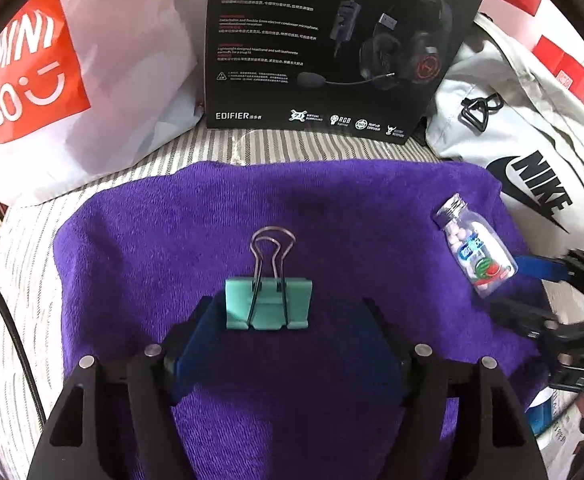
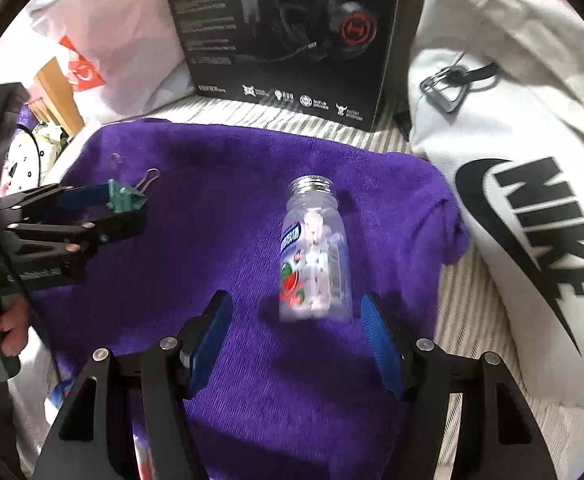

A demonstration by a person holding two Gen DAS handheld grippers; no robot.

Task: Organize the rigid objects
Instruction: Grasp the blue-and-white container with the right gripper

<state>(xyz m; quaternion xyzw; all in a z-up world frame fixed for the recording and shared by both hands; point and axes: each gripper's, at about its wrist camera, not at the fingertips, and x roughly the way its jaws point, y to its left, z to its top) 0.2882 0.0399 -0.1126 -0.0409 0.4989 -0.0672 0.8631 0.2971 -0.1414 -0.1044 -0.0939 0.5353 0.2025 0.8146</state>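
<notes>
In the right wrist view the plastic mint bottle lies on its side at centre frame, just ahead of the right tool. Its long axis runs almost straight up the frame, metal screw cap away from the camera and base between the wide-spread blue ribbed pads, which grip nothing. That alignment likely lets the pads close across the bottle's smooth, slippery sides. The right hand's tool is the nearer one.

The left tool is clamped on a teal binder clip, whose wire handles point up the frame. Both objects sit over a plush purple towel on striped fabric, before a black cardboard headset box.
</notes>
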